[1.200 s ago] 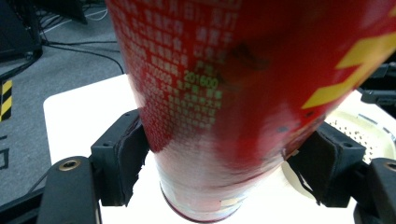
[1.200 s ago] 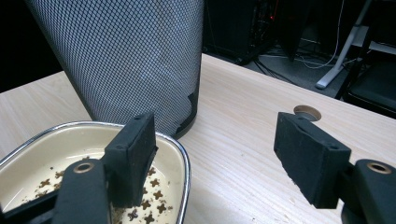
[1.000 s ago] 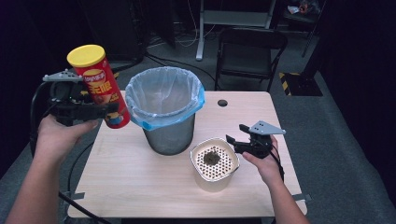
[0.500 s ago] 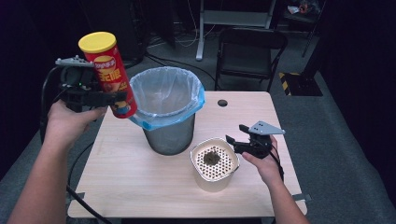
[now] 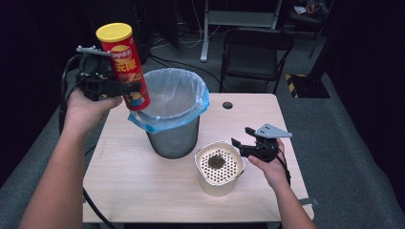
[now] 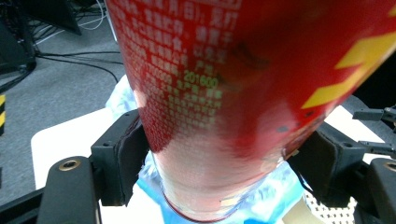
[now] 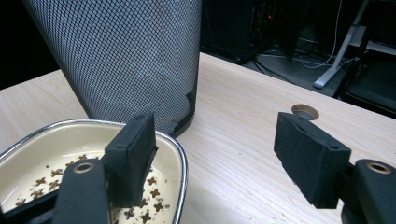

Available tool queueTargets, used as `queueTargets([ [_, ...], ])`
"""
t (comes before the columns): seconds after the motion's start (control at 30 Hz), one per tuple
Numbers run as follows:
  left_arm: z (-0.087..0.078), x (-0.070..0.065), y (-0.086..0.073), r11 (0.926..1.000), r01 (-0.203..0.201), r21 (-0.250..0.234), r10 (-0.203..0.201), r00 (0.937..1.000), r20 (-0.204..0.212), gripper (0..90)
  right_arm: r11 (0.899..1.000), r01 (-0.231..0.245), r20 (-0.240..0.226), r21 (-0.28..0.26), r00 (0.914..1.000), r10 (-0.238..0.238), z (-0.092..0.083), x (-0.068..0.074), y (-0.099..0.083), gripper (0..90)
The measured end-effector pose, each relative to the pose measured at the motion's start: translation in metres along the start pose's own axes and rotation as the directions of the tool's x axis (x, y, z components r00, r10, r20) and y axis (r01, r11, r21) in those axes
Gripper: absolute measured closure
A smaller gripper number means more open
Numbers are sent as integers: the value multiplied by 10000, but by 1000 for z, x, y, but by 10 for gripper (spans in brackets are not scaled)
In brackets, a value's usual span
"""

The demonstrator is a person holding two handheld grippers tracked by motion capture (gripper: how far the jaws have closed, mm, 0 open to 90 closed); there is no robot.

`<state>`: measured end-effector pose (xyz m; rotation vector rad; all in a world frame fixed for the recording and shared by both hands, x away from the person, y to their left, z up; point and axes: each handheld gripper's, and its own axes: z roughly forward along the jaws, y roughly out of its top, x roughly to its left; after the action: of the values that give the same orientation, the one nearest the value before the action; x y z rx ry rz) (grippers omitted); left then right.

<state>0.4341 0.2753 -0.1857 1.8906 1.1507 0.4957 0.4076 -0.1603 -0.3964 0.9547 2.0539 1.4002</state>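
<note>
At the left of the high view, the left gripper [image 5: 114, 88] is clamped on the tall red cardboard crisp can with a yellow plastic lid [image 5: 123, 64], held high and slightly tilted, its base at the near-left rim of the grey mesh waste bin lined with a pale blue plastic bag [image 5: 174, 102]. To do this step well, I judge the can should travel further over the bin's open mouth before any release, low enough that it drops inside rather than catching the loose bag edge or tipping the bin. The grip sits on the can's lower half, so a steady wrist matters.

To the right, the cream square bowl with a perforated insert and dark crumbs [image 5: 218, 164] rests on the light wooden surface [image 5: 133, 176], and the right gripper [image 5: 244, 144] rests at its right rim, jaws apart and gripping nothing.

The left gripper view shows both pads [image 6: 128, 156] pressed against the can's printed side, which the high view hides behind the can. The right gripper view shows one pad [image 7: 135, 156] over the bowl's metal rim and the other over bare wood, clear of the bin's mesh wall.
</note>
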Motion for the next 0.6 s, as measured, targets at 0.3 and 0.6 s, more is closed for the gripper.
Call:
queueTargets([
  [0.3, 39, -9, 4, 9996, -265, 76, 262, 9991, 342, 239, 9999, 99, -25, 112, 9999, -98, 3, 3, -1, 294],
  [0.6, 67, -10, 4, 9969, -482, 622, 463, 9984, 317, 238, 9998, 149, -48, 132, 9999, -149, 4, 3, -1, 294],
])
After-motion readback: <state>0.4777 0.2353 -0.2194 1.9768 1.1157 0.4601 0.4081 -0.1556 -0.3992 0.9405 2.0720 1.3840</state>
